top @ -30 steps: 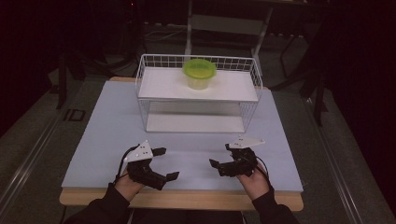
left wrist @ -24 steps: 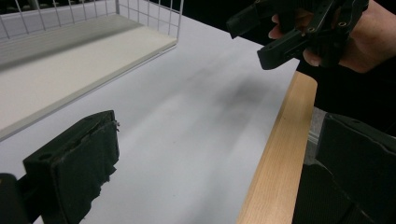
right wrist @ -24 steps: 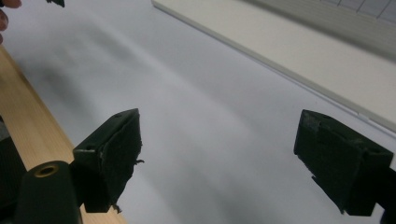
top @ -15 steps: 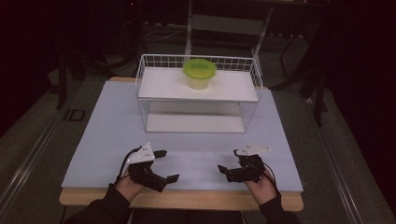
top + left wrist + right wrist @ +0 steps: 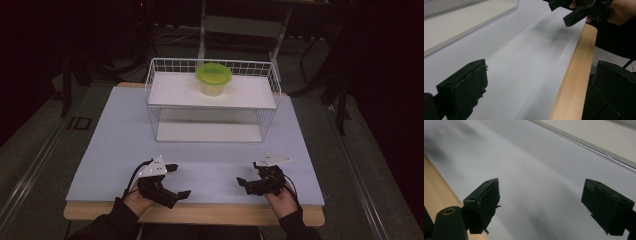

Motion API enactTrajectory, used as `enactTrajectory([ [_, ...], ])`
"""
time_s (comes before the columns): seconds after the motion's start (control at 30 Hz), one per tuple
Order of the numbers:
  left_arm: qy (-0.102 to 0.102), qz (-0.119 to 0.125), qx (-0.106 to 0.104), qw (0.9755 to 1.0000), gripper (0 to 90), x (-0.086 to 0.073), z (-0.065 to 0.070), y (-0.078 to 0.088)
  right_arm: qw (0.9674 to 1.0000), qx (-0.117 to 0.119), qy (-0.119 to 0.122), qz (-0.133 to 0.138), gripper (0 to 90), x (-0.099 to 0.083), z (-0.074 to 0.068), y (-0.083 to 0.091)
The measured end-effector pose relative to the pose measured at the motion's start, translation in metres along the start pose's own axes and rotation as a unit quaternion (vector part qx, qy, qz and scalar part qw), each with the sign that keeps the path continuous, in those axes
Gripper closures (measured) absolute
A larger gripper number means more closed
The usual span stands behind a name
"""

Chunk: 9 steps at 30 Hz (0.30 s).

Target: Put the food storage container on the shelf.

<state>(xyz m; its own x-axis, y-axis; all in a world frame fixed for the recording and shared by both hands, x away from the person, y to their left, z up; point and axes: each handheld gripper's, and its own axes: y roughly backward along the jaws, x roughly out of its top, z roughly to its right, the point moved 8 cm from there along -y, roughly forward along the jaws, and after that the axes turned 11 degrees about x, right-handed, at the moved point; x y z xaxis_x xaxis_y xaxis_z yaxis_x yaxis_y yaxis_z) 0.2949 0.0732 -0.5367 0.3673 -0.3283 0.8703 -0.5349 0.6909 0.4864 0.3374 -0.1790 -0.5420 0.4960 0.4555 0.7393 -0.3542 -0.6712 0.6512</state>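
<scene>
Both grippers rest low over the near edge of the table (image 5: 115, 135), well apart from each other. The left gripper (image 5: 178, 181) sits at the near left, jaws spread wide with nothing between them. The right gripper (image 5: 243, 184) sits at the near right, jaws likewise spread wide and empty.

The nearest object is the green bowl (image 5: 213, 78). It stands upright on the top shelf of the white wire rack (image 5: 155, 107) at the far side of the table, well apart from both grippers and roughly midway between them laterally.

The high view shows the bowl, the whole rack and both hands. The left gripper view shows the light table cover between its two black pads (image 5: 469, 87), the wooden table edge (image 5: 574, 75) running beneath its far pad, and the right gripper at the top edge of the frame. It also shows part of the lower rack shelf (image 5: 461, 25). The right gripper view shows bare cover between its pads (image 5: 484, 202) and a strip of the same shelf (image 5: 599, 137).

The interior of the bowl cannot be made out. The person's forearms are cut off at the bottom of the high view.
</scene>
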Motion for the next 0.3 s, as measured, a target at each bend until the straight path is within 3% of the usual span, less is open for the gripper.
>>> enactTrajectory([
  [0.3,0.004,-0.002,0.012,0.9999,0.5,-0.0017,-0.0065,0.0006,0.9999,0.0,0.001,-0.012,14.9,-0.0038,0.0006,-0.0038],
])
